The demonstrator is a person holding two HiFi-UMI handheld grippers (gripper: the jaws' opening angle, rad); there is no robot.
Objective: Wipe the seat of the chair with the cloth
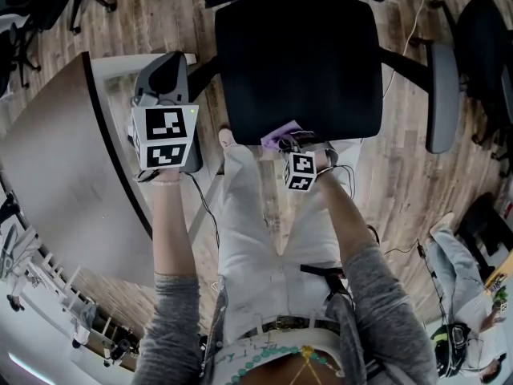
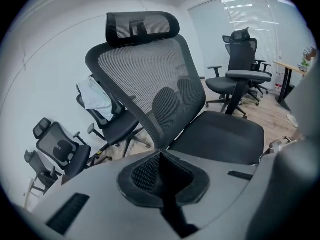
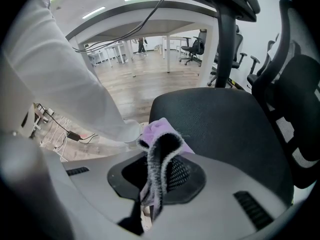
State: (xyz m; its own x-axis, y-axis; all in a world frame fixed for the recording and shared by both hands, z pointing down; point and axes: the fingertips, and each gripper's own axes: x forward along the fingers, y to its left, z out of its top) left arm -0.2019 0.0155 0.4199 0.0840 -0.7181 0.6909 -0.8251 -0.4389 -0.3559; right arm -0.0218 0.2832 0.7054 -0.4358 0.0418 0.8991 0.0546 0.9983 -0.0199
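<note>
The black chair seat lies straight ahead of me; its near edge is by my knees. A purple cloth with a dark fuzzy edge rests on that near edge, and my right gripper is shut on it. In the right gripper view the cloth bunches up between the jaws, with the seat behind. My left gripper is held up left of the chair, shut with nothing in it. Its own view shows the jaws closed together before the mesh backrest and the seat.
A pale curved desk stands at my left. The chair's grey armrest sticks out at the right, with another dark chair beyond. Cables trail over the wooden floor. More office chairs stand further off.
</note>
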